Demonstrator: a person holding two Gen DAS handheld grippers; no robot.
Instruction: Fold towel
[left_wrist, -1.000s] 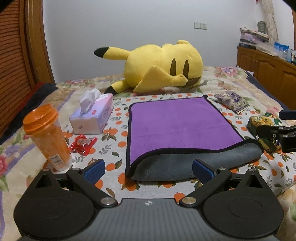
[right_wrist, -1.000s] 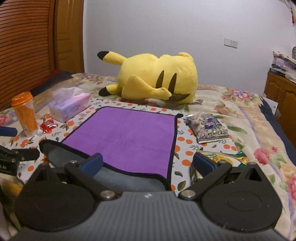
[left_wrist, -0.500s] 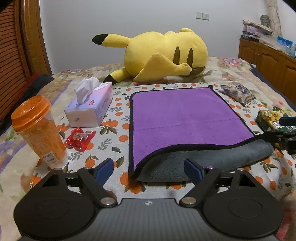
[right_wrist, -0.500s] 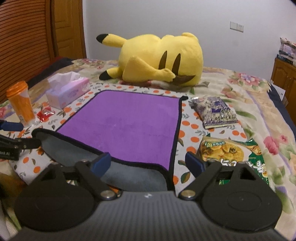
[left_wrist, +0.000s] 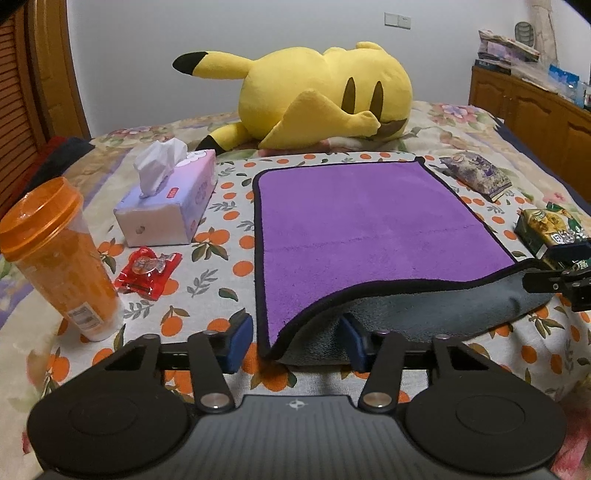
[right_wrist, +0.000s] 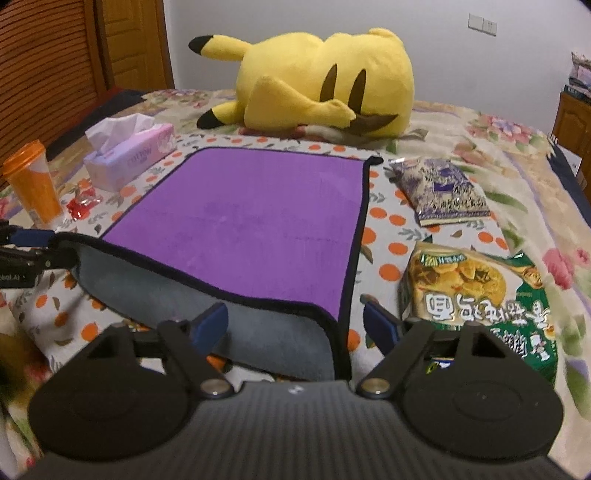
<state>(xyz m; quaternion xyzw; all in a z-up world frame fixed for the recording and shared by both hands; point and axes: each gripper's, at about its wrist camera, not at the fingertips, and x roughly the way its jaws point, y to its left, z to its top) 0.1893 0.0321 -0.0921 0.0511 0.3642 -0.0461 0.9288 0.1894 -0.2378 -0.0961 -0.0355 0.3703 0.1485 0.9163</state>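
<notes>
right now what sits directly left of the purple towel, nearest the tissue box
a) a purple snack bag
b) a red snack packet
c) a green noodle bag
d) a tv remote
b: the red snack packet lies on the orange-print cloth just in front of the tissue box, left of the purple towel; the green bag and the purple snack bag lie on the towel's right side.

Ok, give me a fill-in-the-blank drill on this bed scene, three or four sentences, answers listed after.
1. The top face of the towel is ____.
2. Its turned-up underside along the near edge is ____.
3. The tissue box lies on the same side of the towel as the ____ bottle.
4. The jaws of the left gripper and the right gripper both stand ____ around the towel's near corners.

Answers: purple; grey; orange; open
</notes>
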